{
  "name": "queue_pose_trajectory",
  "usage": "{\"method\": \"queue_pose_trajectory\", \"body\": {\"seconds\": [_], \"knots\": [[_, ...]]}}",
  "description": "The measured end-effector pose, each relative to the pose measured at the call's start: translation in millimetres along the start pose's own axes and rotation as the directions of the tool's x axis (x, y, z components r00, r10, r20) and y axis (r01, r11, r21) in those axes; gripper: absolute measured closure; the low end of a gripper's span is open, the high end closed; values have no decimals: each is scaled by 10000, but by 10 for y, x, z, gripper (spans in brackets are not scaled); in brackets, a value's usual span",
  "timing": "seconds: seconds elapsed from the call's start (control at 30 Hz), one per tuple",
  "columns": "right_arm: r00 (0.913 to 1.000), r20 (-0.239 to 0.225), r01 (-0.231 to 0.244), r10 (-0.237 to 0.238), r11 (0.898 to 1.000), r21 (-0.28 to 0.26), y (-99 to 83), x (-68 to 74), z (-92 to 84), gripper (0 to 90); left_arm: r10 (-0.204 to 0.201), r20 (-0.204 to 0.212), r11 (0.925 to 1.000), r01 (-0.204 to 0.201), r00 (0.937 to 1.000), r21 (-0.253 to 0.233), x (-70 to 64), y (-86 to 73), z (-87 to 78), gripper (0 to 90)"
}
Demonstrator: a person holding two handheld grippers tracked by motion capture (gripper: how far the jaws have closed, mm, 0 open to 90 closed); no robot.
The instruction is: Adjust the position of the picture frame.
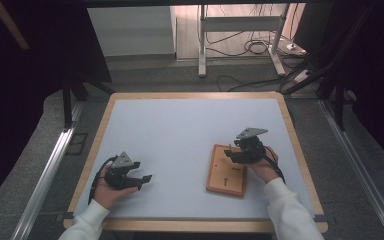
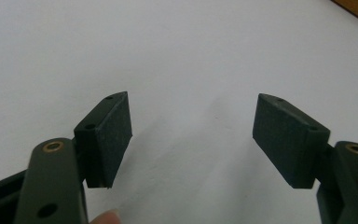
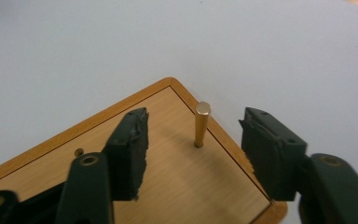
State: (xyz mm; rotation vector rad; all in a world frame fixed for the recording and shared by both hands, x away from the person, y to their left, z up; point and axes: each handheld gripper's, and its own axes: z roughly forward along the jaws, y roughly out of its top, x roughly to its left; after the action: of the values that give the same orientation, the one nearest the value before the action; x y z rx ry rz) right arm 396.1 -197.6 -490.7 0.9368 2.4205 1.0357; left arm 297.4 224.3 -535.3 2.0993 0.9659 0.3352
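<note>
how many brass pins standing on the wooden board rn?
1. One upright brass pin stands near a corner of the wooden board, between the right gripper's open jaws, untouched. A small empty hole sits further along the board; gripper-covered parts may hide more.

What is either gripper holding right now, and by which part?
Nothing is held. The right gripper has its jaws open either side of the upright brass peg on the wooden board, not touching it. The left gripper is open over bare table.

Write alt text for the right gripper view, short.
The right gripper, jaws apart, frames a brass peg standing upright near the corner of a wooden board; neither pad touches it. The board lies on a white table surface.
</note>
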Motion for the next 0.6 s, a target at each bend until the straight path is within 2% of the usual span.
{"method": "queue_pose_trajectory", "body": {"seconds": [0.03,0.07,0.13,0.27,0.3,0.43,0.6], "knots": [[9999,-130,110,-108,9998,154,7,-15,61,487,-9,3,10000,9,10000,-15,-1,0,-2,276],[9999,-130,110,-108,9998,154,7,-15,61,487,-9,3,10000,9,10000,-15,-1,0,-2,277],[9995,-308,78,-73,9998,179,-5,-48,124,560,-2,18,10000,2,10000,-9,1,0,-1,276],[9992,-383,152,-141,9994,295,-22,-78,179,658,7,33,10000,-7,10000,-3,4,0,0,276],[9992,-383,152,-141,9994,295,-22,-78,179,658,5,37,10000,-5,10000,-3,4,-1,0,276],[9981,-593,177,-169,9998,129,-38,-106,208,810,6,46,10000,-6,10000,6,-2,-2,6,276],[9969,-788,-62,68,9999,82,-49,-147,206,841,13,72,10000,-13,10000,31,2,-2,10,277]]}}
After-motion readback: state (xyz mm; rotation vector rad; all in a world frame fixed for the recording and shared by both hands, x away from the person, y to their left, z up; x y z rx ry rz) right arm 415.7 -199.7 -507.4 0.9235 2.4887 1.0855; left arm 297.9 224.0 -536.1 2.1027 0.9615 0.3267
